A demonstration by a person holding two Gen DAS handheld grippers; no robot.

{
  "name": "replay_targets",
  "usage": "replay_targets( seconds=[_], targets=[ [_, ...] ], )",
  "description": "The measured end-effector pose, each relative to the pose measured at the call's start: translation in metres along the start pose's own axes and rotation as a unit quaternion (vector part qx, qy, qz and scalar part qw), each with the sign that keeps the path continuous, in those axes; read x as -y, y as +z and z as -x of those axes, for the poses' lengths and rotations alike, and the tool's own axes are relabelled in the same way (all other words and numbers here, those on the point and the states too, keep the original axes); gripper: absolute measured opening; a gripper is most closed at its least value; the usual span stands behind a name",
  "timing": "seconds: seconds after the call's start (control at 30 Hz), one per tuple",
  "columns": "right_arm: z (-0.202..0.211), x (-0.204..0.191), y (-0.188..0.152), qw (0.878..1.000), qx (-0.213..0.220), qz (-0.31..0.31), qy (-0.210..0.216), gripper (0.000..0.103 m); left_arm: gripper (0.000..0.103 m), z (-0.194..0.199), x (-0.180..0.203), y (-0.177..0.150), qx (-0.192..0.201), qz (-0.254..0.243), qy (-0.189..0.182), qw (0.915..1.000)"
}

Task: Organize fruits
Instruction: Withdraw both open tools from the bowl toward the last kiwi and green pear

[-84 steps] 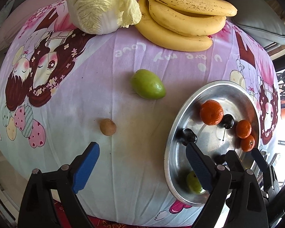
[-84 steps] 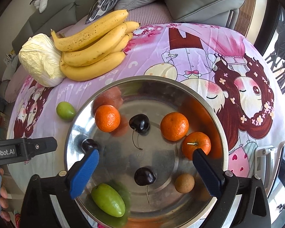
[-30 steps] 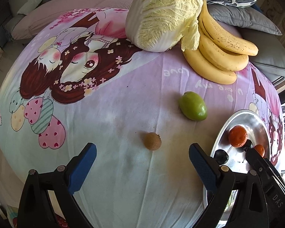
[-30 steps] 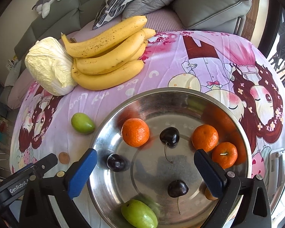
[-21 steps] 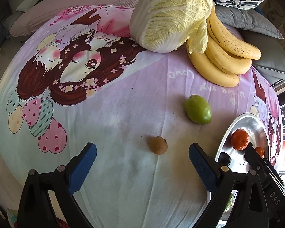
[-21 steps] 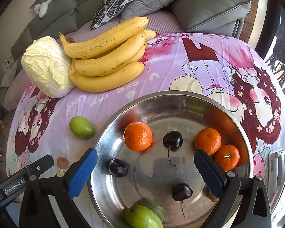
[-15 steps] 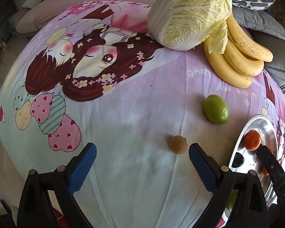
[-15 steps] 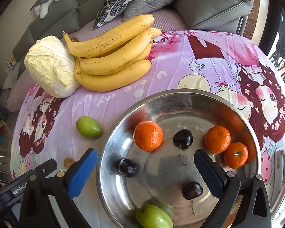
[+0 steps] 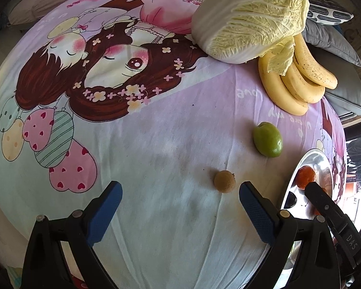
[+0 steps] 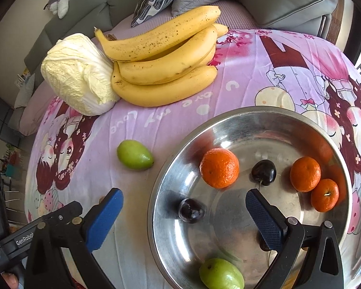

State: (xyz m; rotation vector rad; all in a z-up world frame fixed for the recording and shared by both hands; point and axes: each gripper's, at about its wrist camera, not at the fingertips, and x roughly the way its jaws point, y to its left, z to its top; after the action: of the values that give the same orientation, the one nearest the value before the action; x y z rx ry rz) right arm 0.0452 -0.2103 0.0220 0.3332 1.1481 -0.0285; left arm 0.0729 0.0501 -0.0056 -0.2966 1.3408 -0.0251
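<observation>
A small brown round fruit (image 9: 224, 181) lies on the printed cloth, just ahead of my left gripper's right finger. My left gripper (image 9: 180, 200) is open and empty. A green fruit (image 9: 267, 139) lies beyond it, also in the right wrist view (image 10: 135, 155). A steel bowl (image 10: 231, 122) holds three oranges (image 10: 219, 167), dark cherries (image 10: 263, 170) and a green fruit (image 10: 221, 274). My right gripper (image 10: 184, 209) is open and empty over the bowl's left rim. The bowl's edge (image 9: 291, 180) shows at the right of the left wrist view.
A bunch of bananas (image 10: 166, 65) and a napa cabbage (image 10: 77, 74) lie at the far side of the table, also in the left wrist view (image 9: 298, 82) (image 9: 248, 19). Grey sofa cushions (image 10: 284, 2) stand behind. The table edge curves away at left.
My left gripper has moved left and back, so the brown fruit now sits by its right finger. My right gripper has shifted left toward the bowl's rim. Both stay open.
</observation>
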Motion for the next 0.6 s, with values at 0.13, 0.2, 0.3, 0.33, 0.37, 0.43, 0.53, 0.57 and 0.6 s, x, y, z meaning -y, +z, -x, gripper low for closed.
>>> replay_targets(
  seconds=[0.13,0.2,0.3,0.33,0.37,0.43,0.53,0.57,0.6],
  targets=[
    [-0.002,-0.009,0.003,1.000,-0.006,0.004,-0.007,0.103,0.098,-0.004,0.000,0.003,0.002,-0.006,-0.006,1.0000],
    [-0.004,-0.015,0.005,1.000,-0.011,0.004,-0.012,0.103,0.098,-0.007,0.000,0.004,-0.001,-0.011,-0.016,0.9998],
    [-0.006,-0.023,0.009,1.000,-0.015,0.009,-0.024,0.103,0.098,-0.014,0.002,0.008,-0.011,-0.003,-0.049,0.9987],
    [-0.006,-0.025,0.010,1.000,-0.015,0.008,-0.026,0.103,0.098,-0.015,0.001,0.009,-0.013,0.000,-0.060,0.9981],
    [-0.007,-0.027,0.011,1.000,-0.016,0.007,-0.026,0.103,0.098,-0.015,0.001,0.009,-0.012,0.002,-0.066,0.9977],
    [-0.008,-0.029,0.013,1.000,-0.018,0.002,-0.023,0.103,0.098,-0.013,0.000,0.010,0.002,0.002,-0.061,0.9981],
    [-0.010,-0.033,0.017,0.999,-0.021,0.003,-0.025,0.103,0.099,-0.007,-0.003,0.012,0.028,0.008,-0.055,0.9980],
    [-0.010,-0.033,0.017,0.999,-0.021,0.003,-0.026,0.103,0.099,-0.007,-0.004,0.013,0.029,0.010,-0.057,0.9979],
    [-0.010,-0.034,0.018,0.999,-0.022,0.002,-0.027,0.103,0.099,-0.008,-0.005,0.015,0.024,0.011,-0.061,0.9978]
  ],
)
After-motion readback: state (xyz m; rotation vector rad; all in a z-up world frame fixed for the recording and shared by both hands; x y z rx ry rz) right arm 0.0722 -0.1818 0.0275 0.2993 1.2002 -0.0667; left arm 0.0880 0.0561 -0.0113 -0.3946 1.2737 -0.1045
